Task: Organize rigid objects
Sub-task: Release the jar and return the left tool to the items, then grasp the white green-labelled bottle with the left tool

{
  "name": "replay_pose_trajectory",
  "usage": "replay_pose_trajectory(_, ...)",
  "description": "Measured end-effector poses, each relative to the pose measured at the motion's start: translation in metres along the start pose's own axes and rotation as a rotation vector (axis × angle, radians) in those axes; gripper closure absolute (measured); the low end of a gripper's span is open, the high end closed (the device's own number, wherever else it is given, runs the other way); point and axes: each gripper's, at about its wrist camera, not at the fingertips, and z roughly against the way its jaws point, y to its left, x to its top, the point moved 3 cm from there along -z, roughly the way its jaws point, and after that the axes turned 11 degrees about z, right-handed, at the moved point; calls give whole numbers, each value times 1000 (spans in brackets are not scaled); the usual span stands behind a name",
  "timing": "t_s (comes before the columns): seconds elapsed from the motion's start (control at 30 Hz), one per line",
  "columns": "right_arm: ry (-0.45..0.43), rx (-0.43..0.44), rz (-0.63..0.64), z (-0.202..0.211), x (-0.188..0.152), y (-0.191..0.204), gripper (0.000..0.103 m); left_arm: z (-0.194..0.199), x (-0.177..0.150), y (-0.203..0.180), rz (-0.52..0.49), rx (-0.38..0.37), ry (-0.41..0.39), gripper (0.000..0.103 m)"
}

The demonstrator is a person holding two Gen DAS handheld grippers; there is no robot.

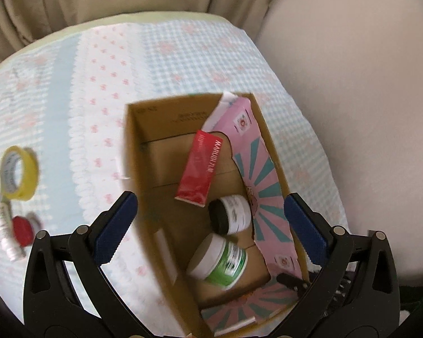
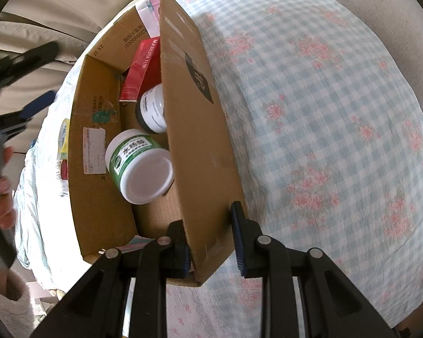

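Hiding yellow tape roll [image 2: 65, 138]: cardboard box [image 2: 98, 191].

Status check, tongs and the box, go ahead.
Left tongs open, empty, over cardboard box. Right tongs shut on box wall. Green jar, red carton inside. Yellow tape outside. Nothing blocking.

Matt brown corrugated cardboard box [image 2: 194, 129]; inside it a glossy red paper carton [image 1: 201, 166] and a smooth white plastic jar [image 2: 139, 166] with a green label. Soft checked cloth bedcover [image 2: 324, 112]. Glossy yellow tape roll [image 1: 18, 176].
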Motion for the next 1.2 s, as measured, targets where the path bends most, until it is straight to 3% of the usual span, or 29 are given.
replay_pose_trajectory(0.27,12,0,20,-7,2,1,80,86,10,53,91,57,-93,0)
replay_pose_trajectory(0.5,8,-3,21,-9,3,1,80,129,19,151,179,223,-163,0)
replay_pose_trajectory(0.87,9,-14,26,-12,3,5,80,109,12,312,340,396,-105,0)
replay_pose_trajectory(1.2,2,-18,13,-12,3,3,80,39,-10,383,416,420,10,2)
